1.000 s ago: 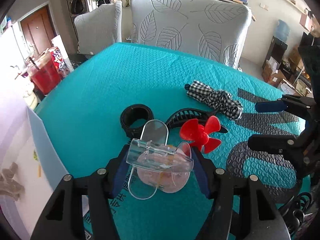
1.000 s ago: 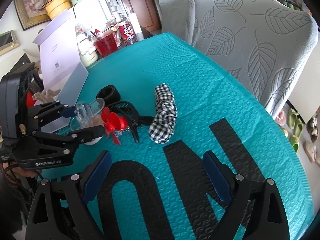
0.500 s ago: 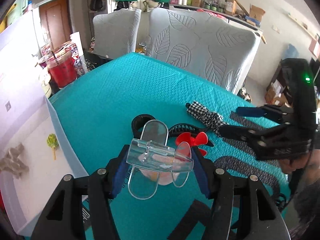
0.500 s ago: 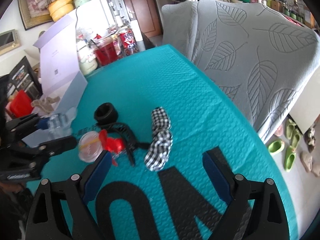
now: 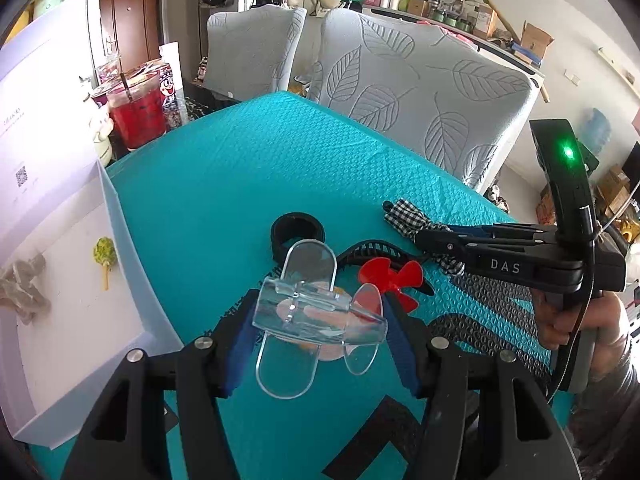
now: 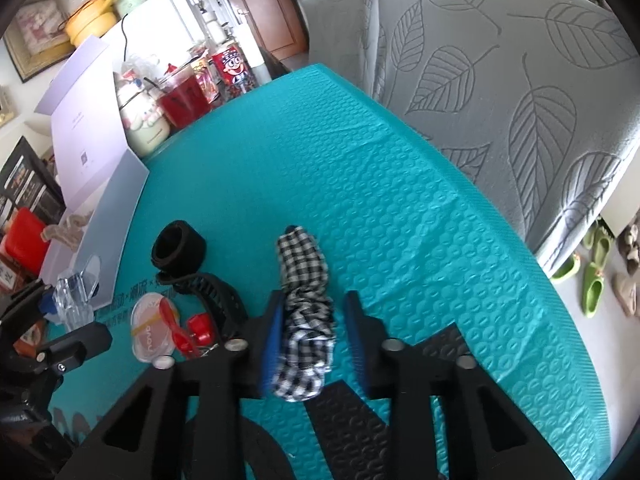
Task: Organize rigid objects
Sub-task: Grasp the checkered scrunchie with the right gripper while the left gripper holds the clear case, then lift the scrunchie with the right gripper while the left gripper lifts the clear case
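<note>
- Left gripper: clamped on clear plastic clip, held above teal mat, near edge; blue pads pressed on both ends of clip.
- Right gripper: lowered over checked cloth roll; jaws apart, straddling near half of roll; left pad touching cloth, right pad just beside it, small gap visible.
- Cloth roll: lying on mat, lengthwise away from right wrist camera, near end over black lettering.
- Black ring: on mat, left of roll, far of clip.
- Black comb clip: between ring and roll, just beside red propeller.
- Round clear lid: flat on mat, left of propeller.
- White box: open at left mat edge; small green item and grey item inside.
- Red drink cup: far left, beyond mat.
- Leaf-pattern chairs: behind far edge.
</note>
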### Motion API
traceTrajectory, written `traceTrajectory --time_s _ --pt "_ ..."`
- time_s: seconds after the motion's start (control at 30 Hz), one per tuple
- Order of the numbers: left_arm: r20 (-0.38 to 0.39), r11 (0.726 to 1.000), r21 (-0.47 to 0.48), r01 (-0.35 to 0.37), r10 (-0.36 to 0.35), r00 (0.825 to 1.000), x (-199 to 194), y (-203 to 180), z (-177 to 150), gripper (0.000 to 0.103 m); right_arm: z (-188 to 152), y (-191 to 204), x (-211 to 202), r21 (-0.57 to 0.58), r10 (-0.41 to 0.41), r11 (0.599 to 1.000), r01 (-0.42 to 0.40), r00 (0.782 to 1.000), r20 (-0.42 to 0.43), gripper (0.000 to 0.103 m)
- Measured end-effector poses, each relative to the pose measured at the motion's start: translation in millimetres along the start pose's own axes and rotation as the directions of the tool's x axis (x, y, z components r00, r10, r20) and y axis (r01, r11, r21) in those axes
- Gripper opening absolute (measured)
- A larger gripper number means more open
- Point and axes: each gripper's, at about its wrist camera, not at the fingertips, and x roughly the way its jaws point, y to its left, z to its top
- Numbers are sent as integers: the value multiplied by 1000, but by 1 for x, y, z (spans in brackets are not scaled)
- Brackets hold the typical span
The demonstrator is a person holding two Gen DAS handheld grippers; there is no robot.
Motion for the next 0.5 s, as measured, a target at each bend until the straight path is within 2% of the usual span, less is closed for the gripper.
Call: traceTrajectory --time_s 0.5 --pt "11 1000 -23 3 -2 1000 -19 -9 -18 59 -23 -2 -32 3 -18 1000 18 999 40 21"
